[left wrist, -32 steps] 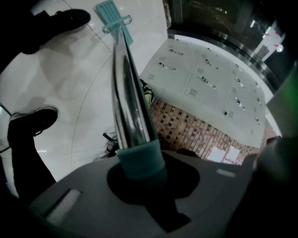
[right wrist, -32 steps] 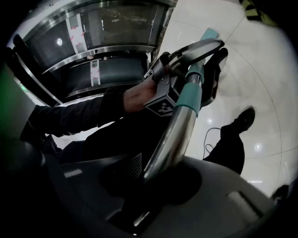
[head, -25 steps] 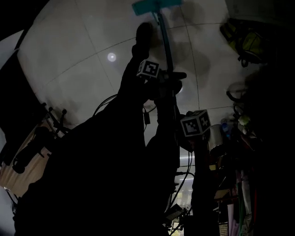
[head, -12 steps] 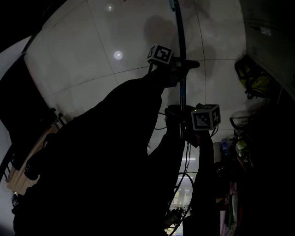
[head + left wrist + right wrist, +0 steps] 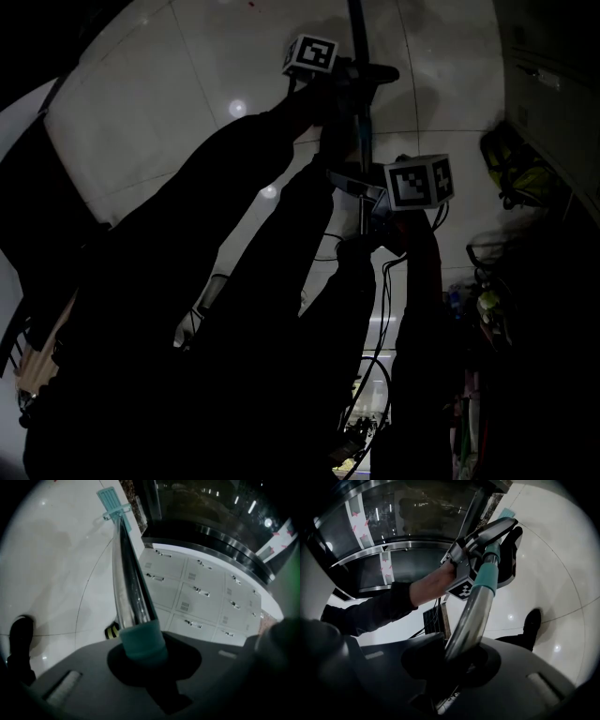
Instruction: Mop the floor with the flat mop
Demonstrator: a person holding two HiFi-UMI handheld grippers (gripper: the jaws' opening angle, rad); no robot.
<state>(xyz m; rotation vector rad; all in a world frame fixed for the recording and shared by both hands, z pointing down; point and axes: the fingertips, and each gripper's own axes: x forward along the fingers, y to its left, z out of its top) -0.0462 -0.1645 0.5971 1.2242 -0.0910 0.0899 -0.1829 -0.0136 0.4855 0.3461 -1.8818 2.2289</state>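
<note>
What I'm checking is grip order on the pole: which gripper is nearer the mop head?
Left. The left gripper clamps the pole lower down, toward the mop head on the floor; the right gripper clamps it higher up, behind the left one.

In my head view the mop pole (image 5: pixel 355 21) is cut off by the top edge, and the clutter (image 5: pixel 487 305) at right is too dark to name.

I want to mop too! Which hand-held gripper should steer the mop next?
Probably left: the left hand-held gripper clamps the pole nearer the mop head; the right hand-held gripper grips farther back.
</note>
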